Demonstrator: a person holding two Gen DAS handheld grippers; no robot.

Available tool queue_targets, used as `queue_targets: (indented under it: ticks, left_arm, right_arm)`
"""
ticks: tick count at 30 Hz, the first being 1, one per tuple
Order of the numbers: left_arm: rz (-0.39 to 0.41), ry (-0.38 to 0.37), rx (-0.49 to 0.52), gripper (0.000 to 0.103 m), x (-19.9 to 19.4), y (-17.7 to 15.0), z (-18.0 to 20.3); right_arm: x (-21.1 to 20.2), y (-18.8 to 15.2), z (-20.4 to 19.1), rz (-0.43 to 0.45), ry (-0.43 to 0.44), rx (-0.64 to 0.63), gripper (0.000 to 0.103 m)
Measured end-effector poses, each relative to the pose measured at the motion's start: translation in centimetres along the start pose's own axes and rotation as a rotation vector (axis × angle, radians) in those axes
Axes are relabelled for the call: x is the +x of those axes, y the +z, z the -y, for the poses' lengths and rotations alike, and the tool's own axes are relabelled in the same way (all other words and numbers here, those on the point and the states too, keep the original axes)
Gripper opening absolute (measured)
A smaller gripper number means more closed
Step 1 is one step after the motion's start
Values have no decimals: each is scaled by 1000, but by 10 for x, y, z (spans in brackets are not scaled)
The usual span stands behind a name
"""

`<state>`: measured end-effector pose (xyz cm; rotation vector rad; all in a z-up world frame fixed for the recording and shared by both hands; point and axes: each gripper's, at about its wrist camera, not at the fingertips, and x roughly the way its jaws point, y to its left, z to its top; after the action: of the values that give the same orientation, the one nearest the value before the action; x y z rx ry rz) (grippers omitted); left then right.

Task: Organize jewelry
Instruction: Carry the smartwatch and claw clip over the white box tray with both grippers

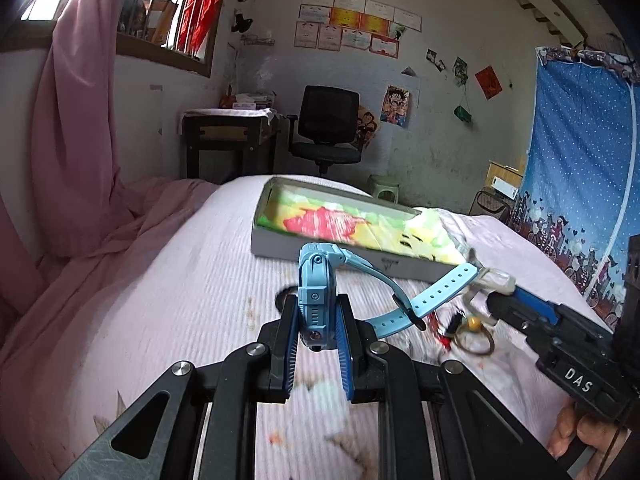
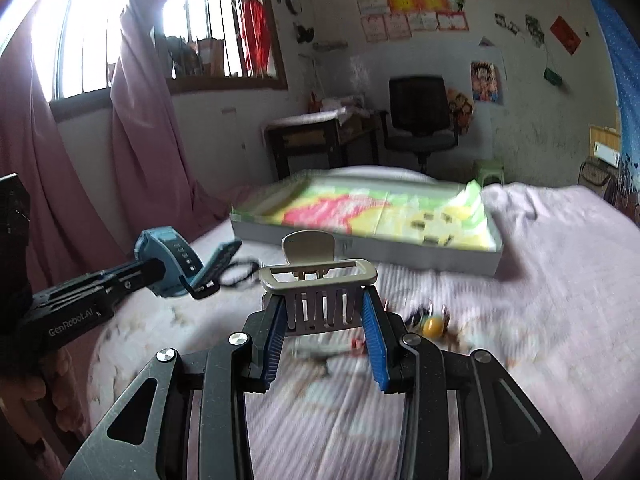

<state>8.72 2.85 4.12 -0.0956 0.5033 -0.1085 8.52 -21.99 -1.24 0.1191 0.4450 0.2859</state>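
Note:
My left gripper [image 1: 316,312] is shut on a light blue watch [image 1: 316,280], held above the bed with its strap [image 1: 432,300] hanging to the right. It also shows in the right wrist view [image 2: 168,264]. My right gripper [image 2: 324,312] is shut on a beige hair claw clip [image 2: 316,280], also held above the bed; the clip shows in the left wrist view [image 1: 494,280]. A shallow white box [image 1: 280,248] lined with a colourful cloth [image 2: 360,212] lies on the bed beyond both grippers.
Small jewelry lies on the pink bedspread [image 1: 180,300]: a ring [image 1: 474,344], a yellow bead [image 2: 434,325], red bits [image 1: 434,322] and a black hair tie [image 2: 240,270]. Pink curtains [image 1: 72,140] hang at left. A desk and office chair [image 1: 326,128] stand behind the bed.

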Motion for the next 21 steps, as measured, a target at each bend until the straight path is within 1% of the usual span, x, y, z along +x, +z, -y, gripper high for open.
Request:
queue_targets:
  ticks: [3, 5, 9, 12, 15, 21]
  left_arm:
    - [15, 16, 9, 17, 10, 20, -2]
    - [17, 12, -1, 17, 19, 32, -4]
    - [24, 19, 7, 17, 43, 55, -8]
    - [10, 18, 8, 17, 65, 68, -11]
    - [-1, 20, 14, 17, 83, 78, -12]
    - [-75, -1, 30, 17, 133, 93, -12]
  right_arm:
    - [3, 16, 4, 29, -1, -11, 33]
    - [7, 25, 8, 39, -4, -18, 33]
    - [31, 49, 20, 51, -13, -5, 33]
    - [59, 68, 30, 56, -26, 15, 33]
    - [84, 77, 33, 50, -40, 27, 33]
    - [128, 84, 45, 10, -66, 78, 33]
